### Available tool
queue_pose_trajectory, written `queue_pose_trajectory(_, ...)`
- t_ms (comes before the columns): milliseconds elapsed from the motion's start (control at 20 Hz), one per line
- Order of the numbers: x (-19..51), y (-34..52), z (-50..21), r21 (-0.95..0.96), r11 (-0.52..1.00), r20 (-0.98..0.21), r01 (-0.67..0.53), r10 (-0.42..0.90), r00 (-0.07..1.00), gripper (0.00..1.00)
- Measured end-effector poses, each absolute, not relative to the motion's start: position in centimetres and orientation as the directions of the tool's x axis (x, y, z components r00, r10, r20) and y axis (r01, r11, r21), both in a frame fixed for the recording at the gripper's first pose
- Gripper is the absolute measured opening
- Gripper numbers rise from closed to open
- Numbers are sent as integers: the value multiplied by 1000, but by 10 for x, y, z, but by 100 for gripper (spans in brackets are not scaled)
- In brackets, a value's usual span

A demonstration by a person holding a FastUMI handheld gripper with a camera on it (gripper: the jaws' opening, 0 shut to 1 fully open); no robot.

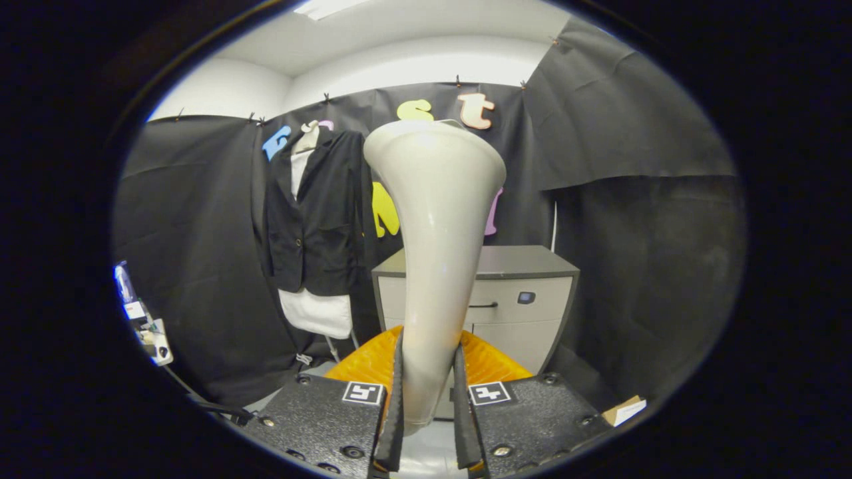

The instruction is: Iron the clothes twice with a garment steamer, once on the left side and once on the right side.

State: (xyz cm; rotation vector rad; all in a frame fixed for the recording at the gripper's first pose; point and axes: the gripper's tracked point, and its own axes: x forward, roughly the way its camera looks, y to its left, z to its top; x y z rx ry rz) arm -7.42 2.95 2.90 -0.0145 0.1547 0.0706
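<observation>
Steamer (436, 253) between gripper (429, 392) fingers, jacket (316, 213) beyond left, cabinet (526, 293) behind

**Count of what I see from the gripper camera**

I count one garment steamer (436, 219), and my one gripper (429, 406) has its two fingers (397, 406) pressed against the steamer's handle. Beyond them hangs one dark jacket (316, 213) with one white garment (318, 313) under it. I see one grey cabinet (519, 293) with two drawers, one orange object (373, 362) just behind the fingers, and one ceiling light (326, 6).
</observation>
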Motion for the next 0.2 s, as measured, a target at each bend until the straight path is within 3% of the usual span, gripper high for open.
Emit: queue_pose_trajectory(200, -74, 24, 18, 9, 997, -187, -80, 80, 979, 34)
